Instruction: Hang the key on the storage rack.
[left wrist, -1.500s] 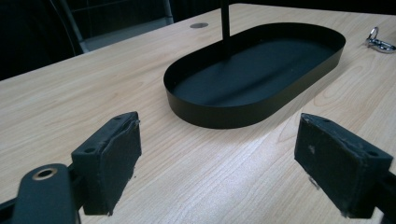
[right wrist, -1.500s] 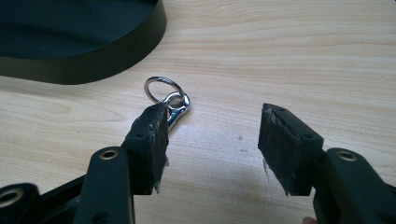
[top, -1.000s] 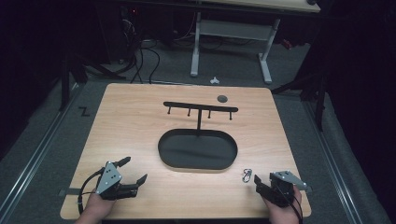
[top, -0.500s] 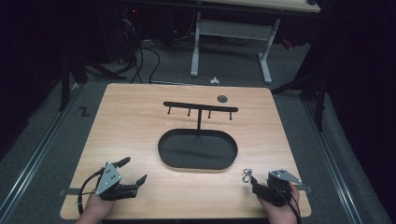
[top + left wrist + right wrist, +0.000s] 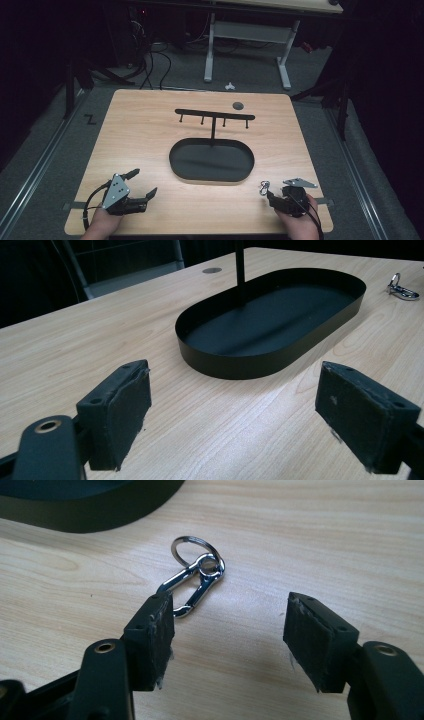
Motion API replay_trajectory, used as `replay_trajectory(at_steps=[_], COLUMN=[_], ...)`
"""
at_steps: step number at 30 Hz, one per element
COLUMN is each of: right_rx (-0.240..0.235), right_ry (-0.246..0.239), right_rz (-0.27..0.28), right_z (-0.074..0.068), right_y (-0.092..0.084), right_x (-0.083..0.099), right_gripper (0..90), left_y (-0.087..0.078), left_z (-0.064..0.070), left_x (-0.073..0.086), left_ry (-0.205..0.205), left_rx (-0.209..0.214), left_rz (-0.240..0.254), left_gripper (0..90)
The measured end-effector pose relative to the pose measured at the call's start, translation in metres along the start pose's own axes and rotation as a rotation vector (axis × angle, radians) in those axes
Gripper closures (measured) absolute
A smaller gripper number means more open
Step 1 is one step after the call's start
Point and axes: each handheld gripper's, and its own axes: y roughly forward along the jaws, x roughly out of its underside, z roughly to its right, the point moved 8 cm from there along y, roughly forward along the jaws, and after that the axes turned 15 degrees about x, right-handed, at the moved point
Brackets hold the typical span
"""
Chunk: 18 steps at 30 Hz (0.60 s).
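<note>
The left tool (image 5: 141, 185) rests on the bench (image 5: 140, 135) near its front left corner, held by a hand (image 5: 102, 223) that comes in over the front edge. Its jaws stand wide apart with nothing between them, and they point toward the middle of the bench. In the left gripper view the bare wood between the pads (image 5: 117, 415) runs clear up to the wall of the black oval tray (image 5: 272, 347).

The tray (image 5: 175, 162) sits in the middle of the bench, with open wood on every side of it. A thin post rises from its far side and carries a black bar with small hooks (image 5: 215, 115). Beyond the bar, near the far edge, lies a small dark round disc (image 5: 238, 105).

To the right of the tray, close to its front right curve but apart from it, lies a metal clip on a key ring (image 5: 263, 187). The right tool (image 5: 267, 194) sits just behind it near the front right corner, held by the other hand (image 5: 300, 227). In the right gripper view its jaws are apart and empty; the clip (image 5: 192, 582) lies flat just ahead of the left pad (image 5: 152, 635), not between the two.
</note>
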Motion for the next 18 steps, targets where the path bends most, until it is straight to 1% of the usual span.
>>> replay_trajectory(at_steps=[1,3,7,9,10,11,13,14,15,18], right_rx=[0.0,-0.008,-0.026,-0.032,-0.032,-0.039,-0.038,-0.038,-0.039,-0.042], right_ry=[0.0,-0.011,-0.02,-0.037,-0.037,-0.054,-0.06,-0.06,-0.076,-0.09], right_rz=[0.0,-0.031,-0.062,-0.079,-0.079,-0.104,-0.128,-0.128,-0.145,-0.162], right_z=[0.0,0.0003,0.0009,0.0009,0.0009,0.0003,0.0006,0.0006,0.0009,0.0006], right_y=[0.0,0.0017,-0.0005,-0.0016,-0.0016,-0.0018,-0.0012,-0.0012,-0.001,-0.0021], right_x=[0.0,-0.0013,-0.0045,-0.0056,-0.0056,-0.0053,-0.0039,-0.0039,-0.0029,-0.002], right_gripper=[37.1,37.1,36.6,36.5,36.5,36.2,35.8,35.8,35.7,35.6], left_y=[0.0,-0.0005,-0.0006,0.0002,0.0002,0.0009,0.0015,0.0019,0.0021,0.0021], left_z=[-0.0002,-0.0006,-0.0009,-0.0001,-0.0001,0.0005,0.0013,0.0018,0.0027,0.0036], left_x=[0.0004,0.0007,0.0,0.0001,0.0001,0.0003,0.0006,0.0005,0.0006,0.0005], left_ry=[-0.004,-0.004,-0.004,-0.004,-0.004,-0.001,0.001,0.002,0.007,0.013], left_rx=[0.001,-0.001,0.0,0.005,0.005,0.006,0.009,0.01,0.01,0.013], left_rz=[-0.002,-0.002,0.0,-0.002,-0.002,-0.003,-0.007,-0.007,-0.011,-0.012], left_gripper=[15.1,15.2,15.1,15.1,15.1,15.1,15.1,15.1,15.1,15.2])
